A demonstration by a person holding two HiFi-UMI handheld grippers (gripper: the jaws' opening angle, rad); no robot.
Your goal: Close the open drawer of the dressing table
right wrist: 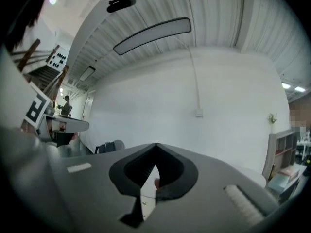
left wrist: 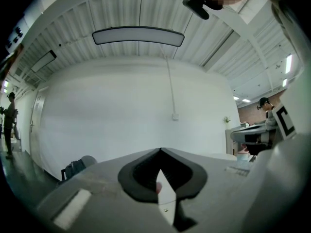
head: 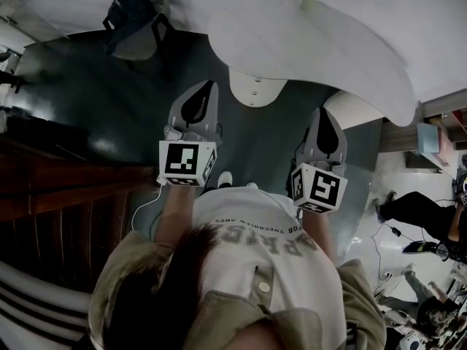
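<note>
Looking down on a blurred white desk [head: 328,35] ahead, failing to make out its drawer. Clenching the left hand-held gripper [head: 206,87] and the right hand-held gripper [head: 322,113], jaws together, gripping nothing.

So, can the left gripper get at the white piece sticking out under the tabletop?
Probably yes: the left gripper, fingers shut, points toward the white piece, with only bare floor between them and nothing seen blocking it.

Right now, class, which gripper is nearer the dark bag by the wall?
Left. The left gripper points just right of the dark bag; the right gripper sits farther right, by the white table.
</note>
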